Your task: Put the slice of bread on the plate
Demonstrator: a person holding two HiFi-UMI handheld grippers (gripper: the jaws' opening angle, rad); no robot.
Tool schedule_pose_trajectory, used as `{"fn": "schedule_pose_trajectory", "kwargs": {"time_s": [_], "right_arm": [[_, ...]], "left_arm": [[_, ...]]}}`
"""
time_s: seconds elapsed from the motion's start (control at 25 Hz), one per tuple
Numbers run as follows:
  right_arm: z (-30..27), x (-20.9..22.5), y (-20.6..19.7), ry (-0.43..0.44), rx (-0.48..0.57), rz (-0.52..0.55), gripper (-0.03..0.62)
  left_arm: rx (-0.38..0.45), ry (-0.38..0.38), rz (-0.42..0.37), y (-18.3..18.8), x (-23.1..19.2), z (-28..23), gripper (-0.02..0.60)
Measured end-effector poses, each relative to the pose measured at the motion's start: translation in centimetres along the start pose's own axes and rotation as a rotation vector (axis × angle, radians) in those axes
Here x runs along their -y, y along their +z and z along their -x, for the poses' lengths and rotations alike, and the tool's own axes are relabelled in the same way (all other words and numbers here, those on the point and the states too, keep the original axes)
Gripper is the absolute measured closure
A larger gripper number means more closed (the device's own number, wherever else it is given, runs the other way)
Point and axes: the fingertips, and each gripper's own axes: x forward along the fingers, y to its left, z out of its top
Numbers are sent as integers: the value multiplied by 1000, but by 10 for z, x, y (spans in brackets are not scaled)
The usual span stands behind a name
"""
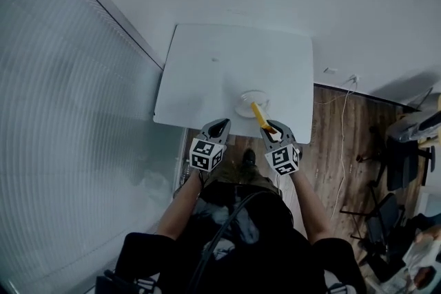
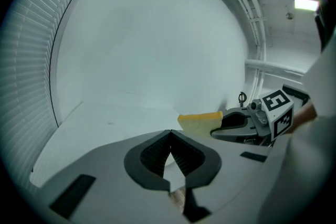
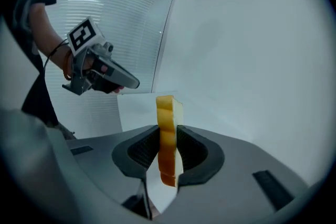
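Over the table [image 1: 207,72] edge, bread [image 1: 258,113] is clamped on edge in the right gripper [image 1: 270,127], near the plate [image 1: 242,101]; the left gripper [image 2: 169,136] is closed on nothing. Placement is not yet done.

worktop [image 1: 207,72]: white, smooth, matt
plate [image 1: 241,105]: white, smooth
slice of bread [image 3: 167,113]: smooth golden crust, pale crumb
left gripper [image 2: 170,134], right gripper [image 3: 168,131]: grey matt plastic, ribbed dark jaws
floor [image 1: 337,141]: wood planks, right of worktop

No words, numbers or brand names can be read in any view. The only printed marks are the black-and-white square markers [image 1: 205,155] on the left gripper [image 1: 220,124] and the right gripper [image 1: 271,128], coded patterns with no lettering.
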Motion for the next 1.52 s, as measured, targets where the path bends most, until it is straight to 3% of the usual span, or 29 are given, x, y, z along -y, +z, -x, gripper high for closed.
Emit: {"fn": "schedule_pose_trajectory", "kwargs": {"time_s": [0.24, 0.48, 0.92, 1.16, 1.52], "right_arm": [[-61, 19, -39, 48, -132, 176, 496], [-105, 24, -67, 51, -270, 457, 496], [-158, 12, -84, 23, -370, 735, 496], [-168, -1, -87, 39, -401, 817, 496], [-166, -14, -95, 131, -456, 776, 482]], "left_arm": [[-65, 31, 17, -9, -16, -29, 577], [-87, 66, 29, -7, -33, -34, 577], [-128, 81, 95, -27, -55, -26, 577], [-130, 85, 104, -29, -58, -19, 577], [-131, 63, 124, -33, -56, -20, 577]]}}
